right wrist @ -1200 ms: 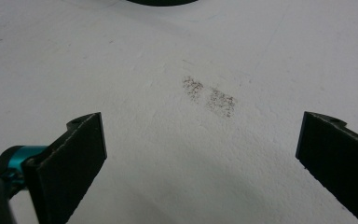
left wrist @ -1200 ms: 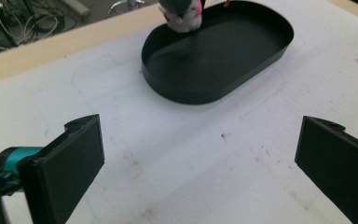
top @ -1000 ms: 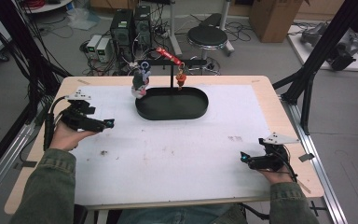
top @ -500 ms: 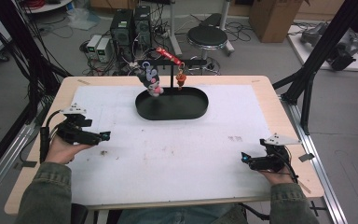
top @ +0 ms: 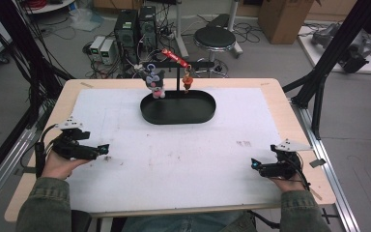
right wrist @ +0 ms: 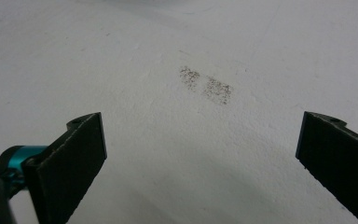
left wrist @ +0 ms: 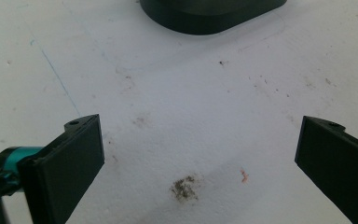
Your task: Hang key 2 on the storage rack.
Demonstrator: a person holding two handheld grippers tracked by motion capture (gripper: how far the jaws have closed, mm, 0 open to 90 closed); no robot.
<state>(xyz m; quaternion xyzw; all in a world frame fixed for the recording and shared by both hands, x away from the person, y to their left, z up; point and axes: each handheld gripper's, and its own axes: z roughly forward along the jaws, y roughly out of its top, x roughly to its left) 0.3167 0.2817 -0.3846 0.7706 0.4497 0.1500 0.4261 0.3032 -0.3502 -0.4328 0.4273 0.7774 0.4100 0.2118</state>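
The left gripper [top: 104, 150] has been drawn back from the toy [top: 154, 83] on the stand [top: 178, 72], both grippers gaping empty, so the hanging seems done.

I see a small grey-and-pink plush toy [top: 153, 83] hanging upright from the black stand's crossbar, over the left end of the black oval tray [top: 178, 115].

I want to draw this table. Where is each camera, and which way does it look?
High view: above the person's side, looking forward and down at the table; both forearms and each hand-held gripper show.
Left gripper view: rides the left hand-held gripper, facing the black tray; jaws wide apart.
Right gripper view: rides the right hand-held gripper, facing a grey smudge.
High and left views share the tray.
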